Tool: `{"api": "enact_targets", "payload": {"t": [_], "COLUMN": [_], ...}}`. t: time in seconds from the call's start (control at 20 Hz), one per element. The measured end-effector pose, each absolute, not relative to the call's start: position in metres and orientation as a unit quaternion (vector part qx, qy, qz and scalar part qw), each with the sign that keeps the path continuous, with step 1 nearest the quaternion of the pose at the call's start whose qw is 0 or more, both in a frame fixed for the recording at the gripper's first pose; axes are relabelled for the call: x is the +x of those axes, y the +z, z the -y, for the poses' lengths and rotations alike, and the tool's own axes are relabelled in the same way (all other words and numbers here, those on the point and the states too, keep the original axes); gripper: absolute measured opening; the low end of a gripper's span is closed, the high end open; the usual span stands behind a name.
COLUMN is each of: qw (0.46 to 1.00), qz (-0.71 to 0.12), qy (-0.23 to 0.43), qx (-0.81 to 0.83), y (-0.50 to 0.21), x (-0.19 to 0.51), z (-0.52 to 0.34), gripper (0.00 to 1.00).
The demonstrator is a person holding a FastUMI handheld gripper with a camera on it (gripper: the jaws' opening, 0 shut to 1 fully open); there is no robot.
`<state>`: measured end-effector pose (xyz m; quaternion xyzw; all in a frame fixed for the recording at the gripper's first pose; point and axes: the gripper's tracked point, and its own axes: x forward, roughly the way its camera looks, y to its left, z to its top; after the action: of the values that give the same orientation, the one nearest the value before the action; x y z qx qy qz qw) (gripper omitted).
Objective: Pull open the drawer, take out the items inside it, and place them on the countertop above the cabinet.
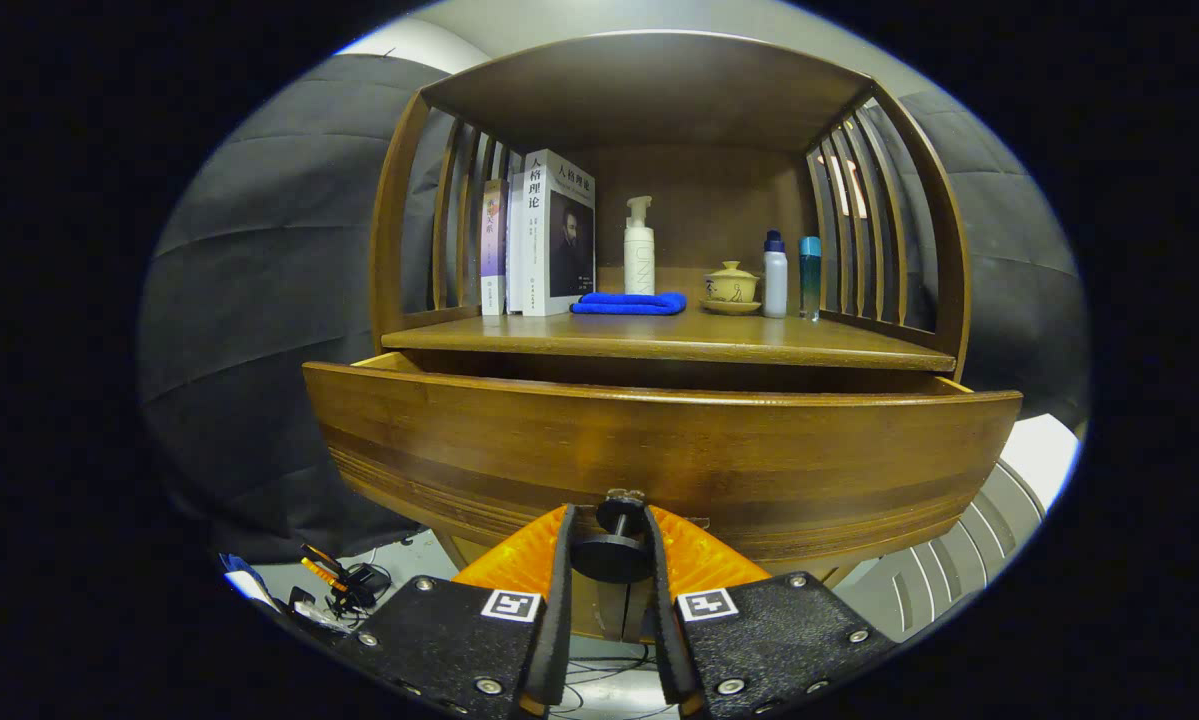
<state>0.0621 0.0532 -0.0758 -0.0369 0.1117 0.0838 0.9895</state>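
Observation:
The wooden drawer (659,450) stands pulled partway out of the cabinet, its front panel close ahead of me. Its round dark knob (611,550) sits between my two fingers, and my gripper (609,535) is shut on it, both pads pressing its sides. The drawer's inside is hidden behind the front panel. Above it runs the countertop (659,340), a wooden shelf under a curved hood with slatted sides.
On the countertop stand several books (544,235) at the left, a folded blue cloth (629,302), a white pump bottle (639,248), a lidded yellow teacup on a saucer (731,287), and two small bottles (791,272) at the right. Cables and small tools (344,585) lie on the floor below left.

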Motion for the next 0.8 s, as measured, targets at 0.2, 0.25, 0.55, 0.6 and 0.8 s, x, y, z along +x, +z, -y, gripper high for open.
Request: {"api": "enact_targets", "payload": {"t": [0.2, 0.25, 0.55, 0.6, 0.8], "qw": [0.990, 0.990, 0.990, 0.990, 0.989], "qz": [-0.104, -0.100, -0.090, -0.092, -0.091], "qy": [0.087, 0.088, 0.093, 0.096, 0.107], "qx": [-0.045, -0.044, -0.051, -0.052, -0.050], "y": [-0.076, -0.076, -0.080, -0.080, -0.082], "x": [0.043, 0.037, 0.005, -0.001, -0.024], "z": [-0.054, -0.054, -0.053, -0.054, -0.058], "gripper": [0.36, 0.36, 0.36, 0.36, 0.36]}}
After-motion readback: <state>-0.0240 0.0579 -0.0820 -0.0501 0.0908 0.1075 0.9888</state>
